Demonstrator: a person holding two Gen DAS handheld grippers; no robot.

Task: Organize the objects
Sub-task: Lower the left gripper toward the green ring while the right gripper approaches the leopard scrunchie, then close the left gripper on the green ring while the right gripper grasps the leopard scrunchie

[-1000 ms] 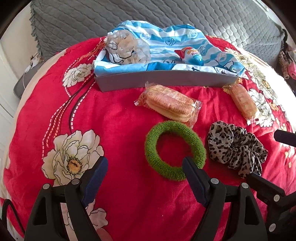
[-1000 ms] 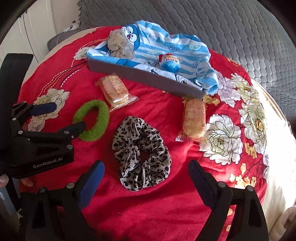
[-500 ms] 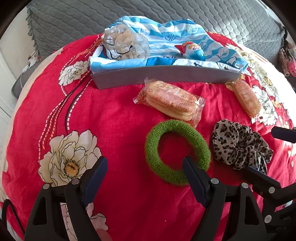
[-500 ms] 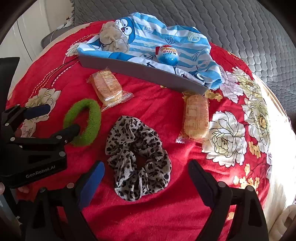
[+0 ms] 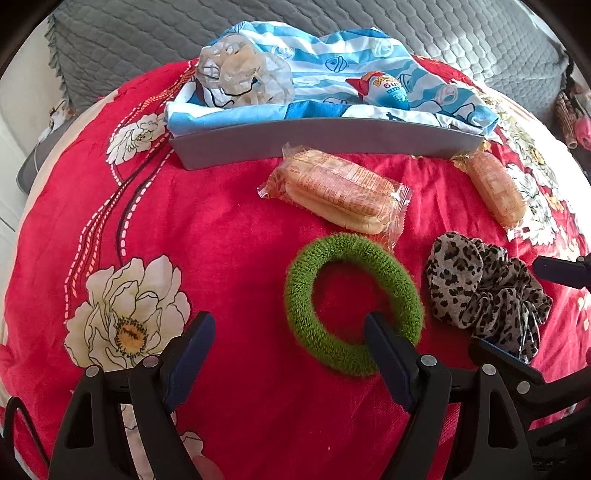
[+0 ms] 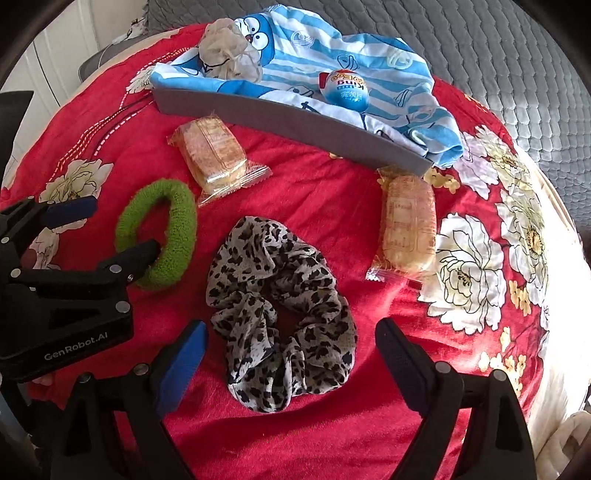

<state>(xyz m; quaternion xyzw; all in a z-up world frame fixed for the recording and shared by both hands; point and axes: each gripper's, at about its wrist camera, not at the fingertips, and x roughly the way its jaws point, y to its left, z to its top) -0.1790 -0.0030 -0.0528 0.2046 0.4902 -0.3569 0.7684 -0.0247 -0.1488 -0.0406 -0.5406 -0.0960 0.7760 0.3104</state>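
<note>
A green fuzzy scrunchie (image 5: 299, 295) lies flat on the red flowered blanket (image 5: 229, 240). My left gripper (image 5: 288, 332) hangs open just above it, its right finger over the ring's near rim and its left finger over bare blanket. Beside the ring lies a leopard-print scrunchie (image 6: 258, 258). My right gripper (image 6: 291, 336) is open over its near half, one finger on each side, nothing gripped. In the right wrist view the left gripper (image 6: 123, 225) straddles the green scrunchie (image 6: 177, 229). In the left wrist view the right gripper (image 5: 504, 304) brackets the leopard scrunchie (image 5: 461, 280).
A grey tray (image 5: 325, 140) at the far side holds a blue-striped cloth (image 5: 332, 59), a beige scrunchie (image 5: 240, 77) and a chocolate egg (image 5: 384, 90). Two wrapped biscuit packets (image 5: 340, 192) (image 5: 496, 188) lie in front of it. A grey quilt (image 5: 147, 33) lies behind.
My right gripper has come a little lower and closer to the leopard scrunchie, which looks larger now. The left gripper has barely shifted. Both stay open.
</note>
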